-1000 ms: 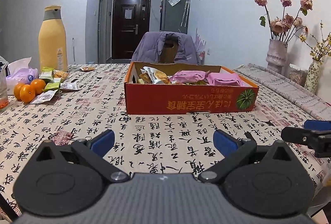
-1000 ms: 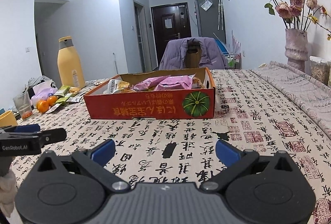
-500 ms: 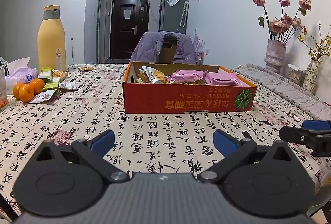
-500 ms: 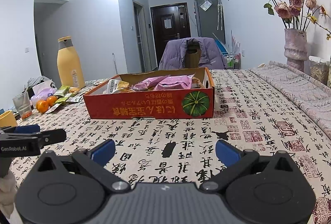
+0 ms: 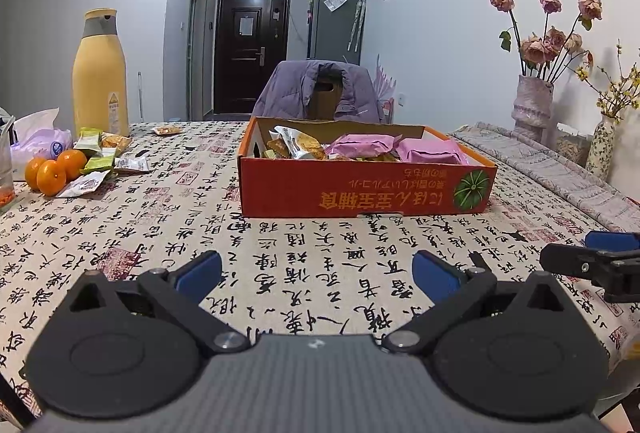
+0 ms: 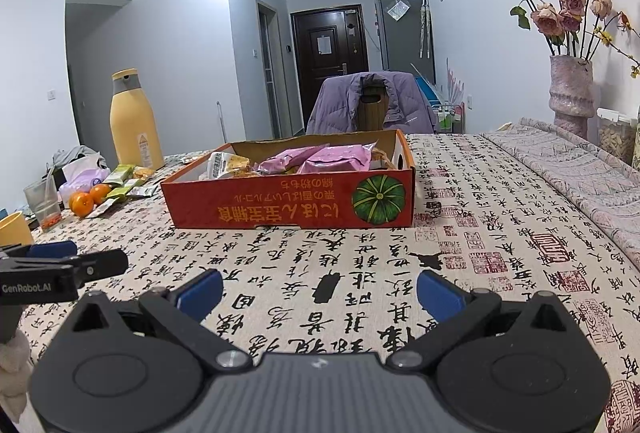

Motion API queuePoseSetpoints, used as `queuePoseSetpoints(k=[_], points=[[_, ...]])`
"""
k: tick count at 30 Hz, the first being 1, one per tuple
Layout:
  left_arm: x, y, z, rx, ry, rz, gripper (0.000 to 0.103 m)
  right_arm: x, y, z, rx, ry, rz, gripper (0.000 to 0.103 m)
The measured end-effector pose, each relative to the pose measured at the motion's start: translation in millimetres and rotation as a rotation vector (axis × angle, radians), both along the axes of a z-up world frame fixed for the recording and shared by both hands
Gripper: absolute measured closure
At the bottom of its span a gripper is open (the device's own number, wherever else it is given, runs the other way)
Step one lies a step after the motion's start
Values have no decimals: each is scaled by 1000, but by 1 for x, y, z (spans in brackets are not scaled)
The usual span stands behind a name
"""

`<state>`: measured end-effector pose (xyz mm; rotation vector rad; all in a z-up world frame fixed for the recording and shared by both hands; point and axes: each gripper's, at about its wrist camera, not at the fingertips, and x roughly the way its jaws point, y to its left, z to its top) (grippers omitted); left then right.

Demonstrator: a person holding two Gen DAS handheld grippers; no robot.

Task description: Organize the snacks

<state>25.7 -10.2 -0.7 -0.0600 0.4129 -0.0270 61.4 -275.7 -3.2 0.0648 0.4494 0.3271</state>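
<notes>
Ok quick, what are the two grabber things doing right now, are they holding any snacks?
Left gripper: jaws open, holding nothing, above the tablecloth.
Right gripper: jaws open, holding nothing too.

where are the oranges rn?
In the left wrist view, the oranges sit at the table's far left, beside the loose snack packets, before the yellow bottle.

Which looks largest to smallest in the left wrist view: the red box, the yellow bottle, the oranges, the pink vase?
1. red box
2. yellow bottle
3. pink vase
4. oranges, each one smallest

The vase stands farther back than the box, so its true size against the bottle is unsure.
</notes>
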Motion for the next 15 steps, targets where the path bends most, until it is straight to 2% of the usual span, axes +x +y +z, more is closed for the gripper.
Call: queuePoseSetpoints(k=[15], points=[[-2, -1, -1, 1, -2, -3, 0, 0, 0, 0, 0, 0, 0, 0]])
